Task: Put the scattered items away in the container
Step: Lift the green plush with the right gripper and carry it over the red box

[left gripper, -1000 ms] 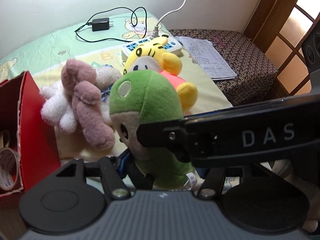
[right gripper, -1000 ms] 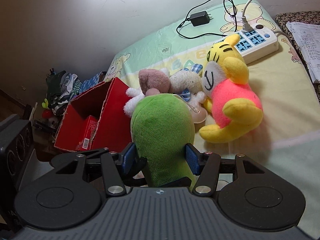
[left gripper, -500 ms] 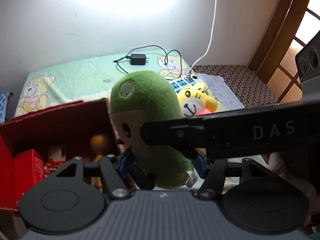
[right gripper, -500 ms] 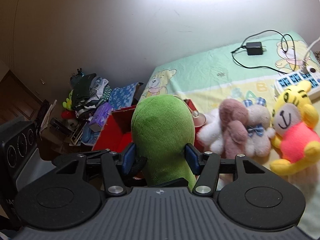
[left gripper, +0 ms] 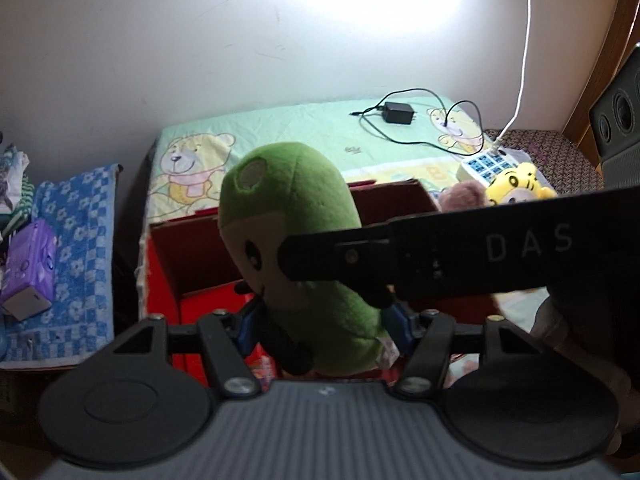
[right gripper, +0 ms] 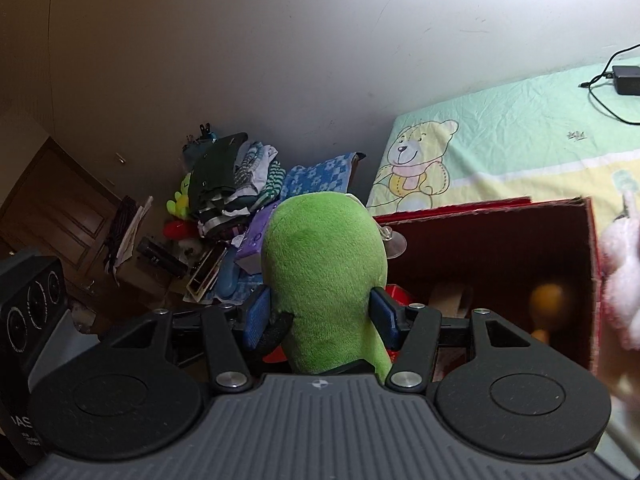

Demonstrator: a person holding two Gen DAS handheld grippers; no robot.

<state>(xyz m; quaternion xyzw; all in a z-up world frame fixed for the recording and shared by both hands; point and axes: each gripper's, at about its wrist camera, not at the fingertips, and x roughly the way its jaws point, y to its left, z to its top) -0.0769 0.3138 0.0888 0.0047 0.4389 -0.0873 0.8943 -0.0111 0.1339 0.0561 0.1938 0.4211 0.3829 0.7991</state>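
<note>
The bed with the green and yellow teddy-bear sheet (left gripper: 304, 128) carries everything. On it sit an open red cardboard box (left gripper: 188, 264), a black charger block with its thin black cable (left gripper: 398, 113), a white power strip with blue sockets (left gripper: 486, 164), a yellow tiger soft toy (left gripper: 516, 180) and a dusty pink soft toy (left gripper: 460, 198) just beside it

The green plush (left gripper: 296, 240) is blocking much of the red box's (left gripper: 192, 256) inside in the left wrist view, and the dark bar of the right claw (left gripper: 324, 328) is crossing its lower face. The pink plush (right gripper: 622, 276) is running off the right edge, blurred. Things deep in the box (right gripper: 548, 300) are sitting too dim to name.
</note>
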